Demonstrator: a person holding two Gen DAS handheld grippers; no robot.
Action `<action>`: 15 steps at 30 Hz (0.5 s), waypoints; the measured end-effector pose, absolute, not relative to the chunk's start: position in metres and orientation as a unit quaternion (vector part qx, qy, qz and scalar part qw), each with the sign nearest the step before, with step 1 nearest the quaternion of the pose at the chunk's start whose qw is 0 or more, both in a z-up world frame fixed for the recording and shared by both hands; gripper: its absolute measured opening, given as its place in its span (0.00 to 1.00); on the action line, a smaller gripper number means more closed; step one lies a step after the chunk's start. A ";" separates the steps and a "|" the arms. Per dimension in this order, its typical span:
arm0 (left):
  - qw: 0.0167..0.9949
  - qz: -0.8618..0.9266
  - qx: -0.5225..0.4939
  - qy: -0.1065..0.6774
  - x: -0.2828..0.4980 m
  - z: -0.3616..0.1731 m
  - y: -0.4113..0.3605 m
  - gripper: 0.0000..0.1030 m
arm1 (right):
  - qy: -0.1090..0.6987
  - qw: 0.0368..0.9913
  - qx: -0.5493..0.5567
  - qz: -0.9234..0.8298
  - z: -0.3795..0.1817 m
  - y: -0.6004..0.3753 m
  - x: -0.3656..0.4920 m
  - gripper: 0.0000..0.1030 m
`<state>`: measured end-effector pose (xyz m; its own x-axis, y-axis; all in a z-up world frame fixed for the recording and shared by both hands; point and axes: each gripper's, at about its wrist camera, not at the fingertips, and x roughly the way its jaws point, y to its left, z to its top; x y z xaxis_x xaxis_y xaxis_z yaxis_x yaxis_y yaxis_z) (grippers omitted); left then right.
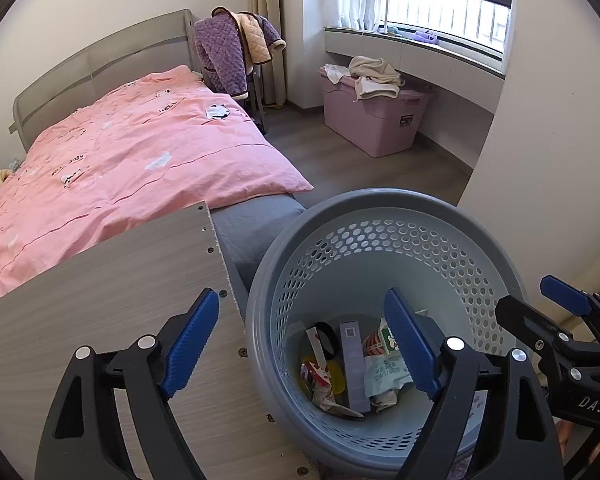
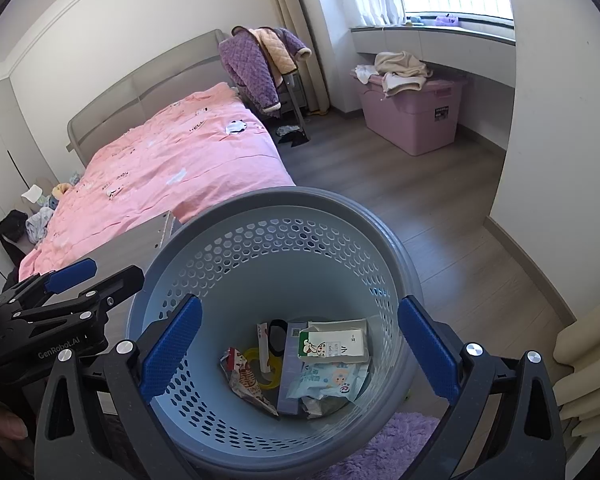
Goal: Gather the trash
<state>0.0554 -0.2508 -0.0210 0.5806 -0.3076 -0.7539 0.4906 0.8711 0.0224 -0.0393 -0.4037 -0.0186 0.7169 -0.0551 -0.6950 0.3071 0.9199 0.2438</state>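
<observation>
A blue-grey perforated trash basket [image 1: 452, 216] [image 2: 284, 200] stands on the floor at the foot of the bed. Inside lie several pieces of trash: a white and green carton [image 2: 334, 340], a wet-wipe pack [image 2: 332, 380], a purple box [image 2: 292, 364] and a snack wrapper [image 2: 246, 384]; the same pile shows in the left wrist view [image 1: 352, 368]. My left gripper [image 1: 304, 340] is open and empty, straddling the basket's left rim. My right gripper [image 2: 300, 348] is open and empty right above the basket's opening. Each gripper shows at the edge of the other's view.
A wooden footboard [image 1: 112, 288] stands left of the basket. The bed with a pink duvet [image 1: 132, 152] lies behind it. A pink storage box [image 2: 416, 112] with clothes is under the window ledge. A white wall corner [image 2: 556, 120] is at the right, a purple rug [image 2: 384, 448] below.
</observation>
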 end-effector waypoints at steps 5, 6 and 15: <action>0.881 -0.226 0.114 0.400 0.055 -0.021 -0.250 0.81 | 0.363 0.910 0.174 -0.098 -0.018 -0.404 -0.040 0.94; 0.881 -0.226 0.114 0.400 0.056 -0.021 -0.250 0.81 | 0.363 0.910 0.174 -0.098 -0.018 -0.404 -0.040 0.94; 0.881 -0.225 0.115 0.401 0.056 -0.021 -0.250 0.82 | 0.363 0.910 0.175 -0.098 -0.018 -0.404 -0.040 0.94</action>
<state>0.0560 -0.2497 -0.0215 0.5779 -0.3042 -0.7573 0.4878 0.8727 0.0218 -0.0399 -0.4035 -0.0177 0.7178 -0.0506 -0.6944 0.3045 0.9197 0.2477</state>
